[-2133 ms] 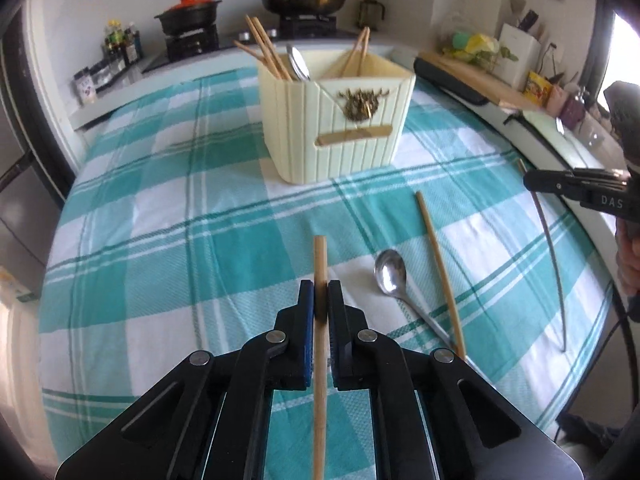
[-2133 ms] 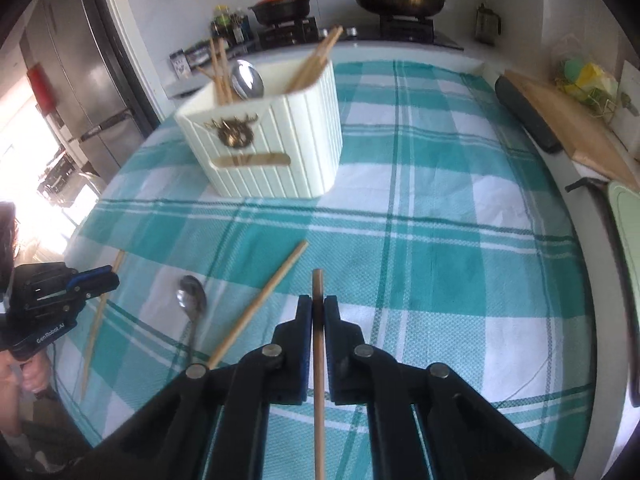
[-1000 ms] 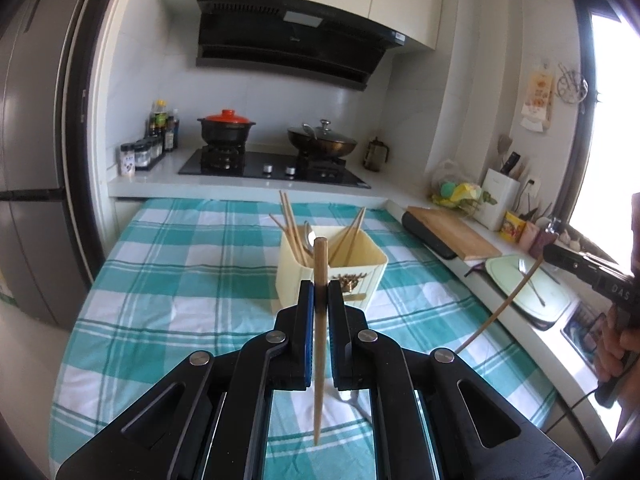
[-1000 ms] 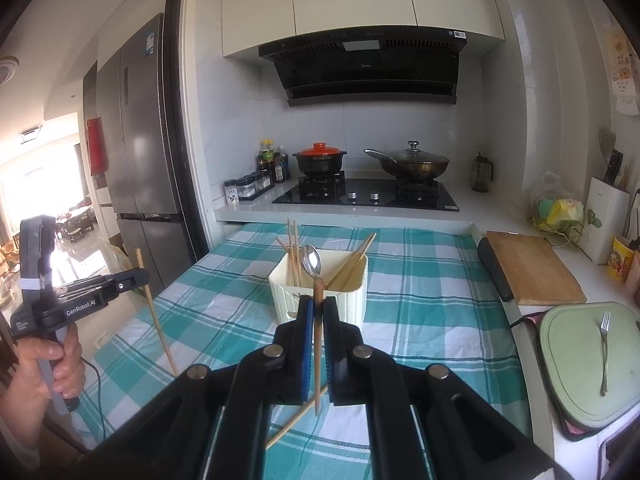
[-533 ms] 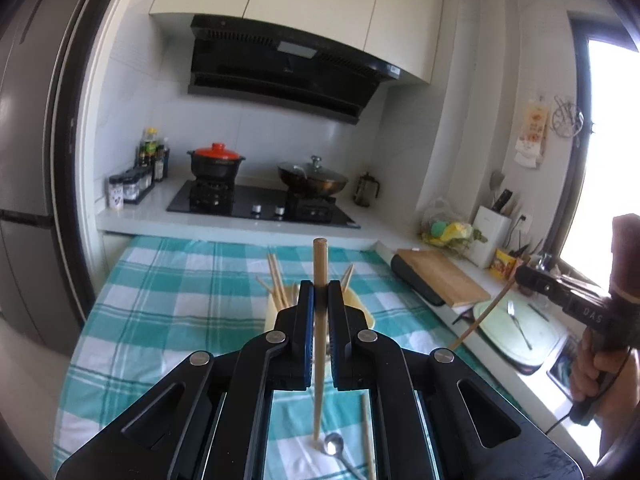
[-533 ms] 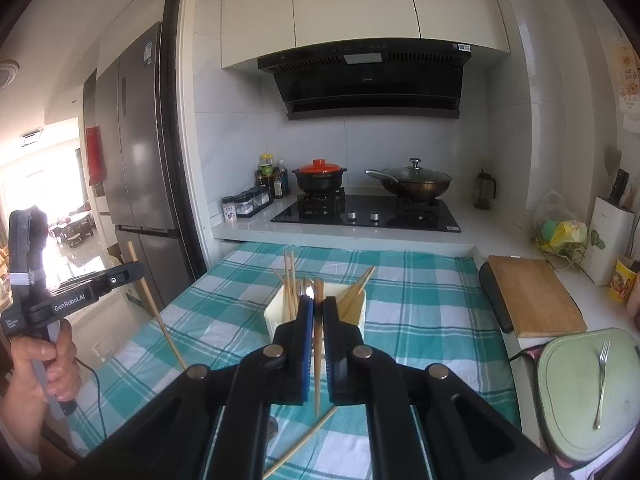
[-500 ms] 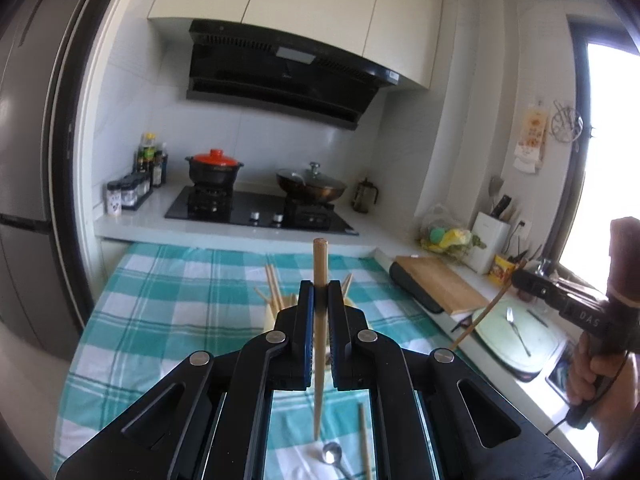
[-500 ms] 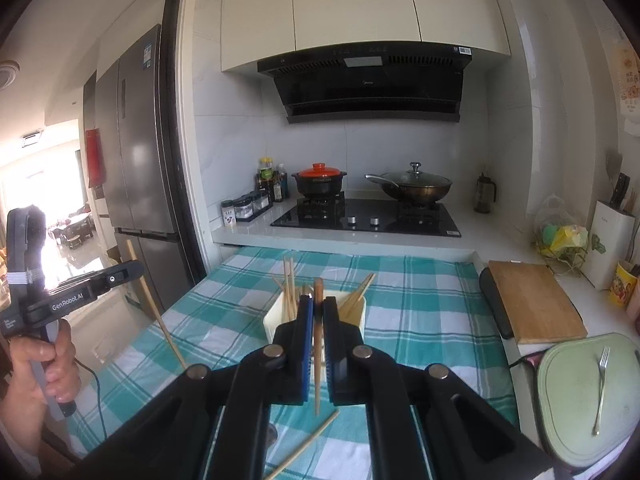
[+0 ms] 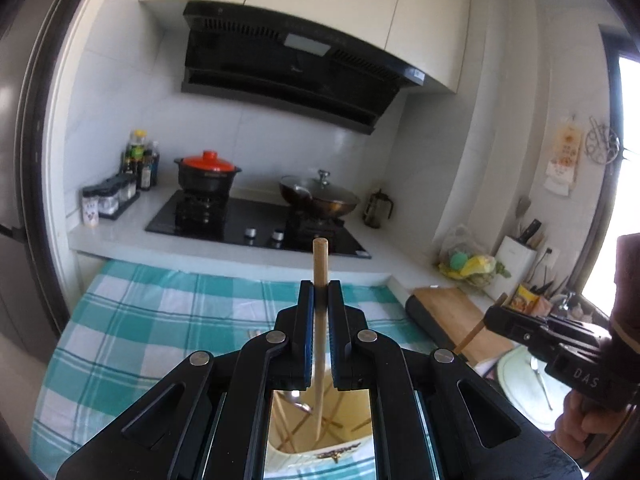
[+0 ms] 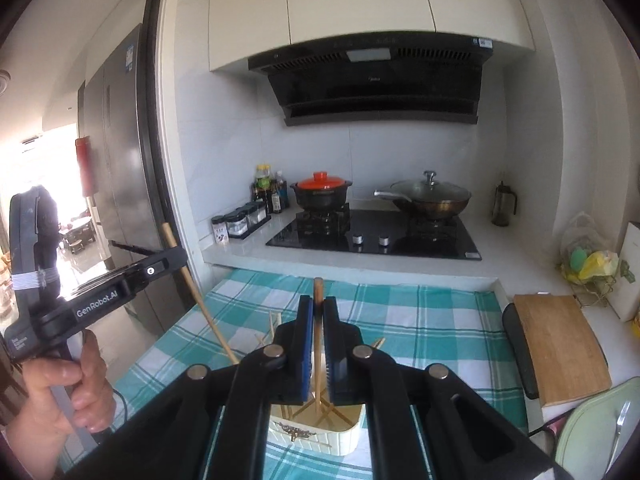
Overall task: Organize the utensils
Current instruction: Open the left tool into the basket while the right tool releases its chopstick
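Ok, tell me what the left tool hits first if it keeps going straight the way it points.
Probably nothing close: the left tool, shut on a chopstick, points over the checked tablecloth toward the stove counter. That counter edge seems first, though depth is unclear.

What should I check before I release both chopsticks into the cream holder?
1. Left gripper shut on left chopstick: ok.
2. Right gripper shut on right chopstick: ok.
3. Left chopstick's lower tip over the open cream holder: ok, it points inside the rim.
4. Right chopstick's lower tip over the holder, among the chopsticks already standing there: ok.
5. Which compartment each tip is over: cannot tell, the gripper bodies hide most of the holder.
6. Grippers apart from each other: ok, a gap shows in both views.
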Action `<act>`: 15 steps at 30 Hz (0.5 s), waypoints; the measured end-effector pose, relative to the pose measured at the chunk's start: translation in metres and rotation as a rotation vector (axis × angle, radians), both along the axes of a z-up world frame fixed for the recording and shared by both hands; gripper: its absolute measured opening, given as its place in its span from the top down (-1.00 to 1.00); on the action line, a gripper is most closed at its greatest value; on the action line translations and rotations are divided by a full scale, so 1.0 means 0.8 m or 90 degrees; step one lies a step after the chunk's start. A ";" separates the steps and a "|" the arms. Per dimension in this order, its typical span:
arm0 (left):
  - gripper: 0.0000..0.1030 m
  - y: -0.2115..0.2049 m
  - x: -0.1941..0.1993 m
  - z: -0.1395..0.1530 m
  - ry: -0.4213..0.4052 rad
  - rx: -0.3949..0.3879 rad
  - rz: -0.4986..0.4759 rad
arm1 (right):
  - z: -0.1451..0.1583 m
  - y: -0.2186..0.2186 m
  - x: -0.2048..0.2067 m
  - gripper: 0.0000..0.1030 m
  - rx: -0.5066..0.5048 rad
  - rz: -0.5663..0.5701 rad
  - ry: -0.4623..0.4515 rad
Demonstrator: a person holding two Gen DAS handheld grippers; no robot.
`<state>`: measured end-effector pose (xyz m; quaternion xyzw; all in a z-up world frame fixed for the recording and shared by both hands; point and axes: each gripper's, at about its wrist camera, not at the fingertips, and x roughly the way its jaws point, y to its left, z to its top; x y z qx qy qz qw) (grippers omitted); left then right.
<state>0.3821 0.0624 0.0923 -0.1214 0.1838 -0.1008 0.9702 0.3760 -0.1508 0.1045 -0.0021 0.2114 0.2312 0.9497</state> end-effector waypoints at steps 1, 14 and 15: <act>0.92 -0.002 0.012 -0.010 0.017 -0.001 -0.002 | -0.010 0.004 0.014 0.90 -0.001 0.007 0.020; 0.87 -0.029 0.113 -0.126 0.211 0.025 -0.013 | -0.150 0.055 0.156 0.84 -0.010 0.055 0.237; 0.70 -0.028 0.115 -0.129 0.218 0.024 -0.010 | -0.155 0.056 0.163 0.84 -0.002 0.056 0.245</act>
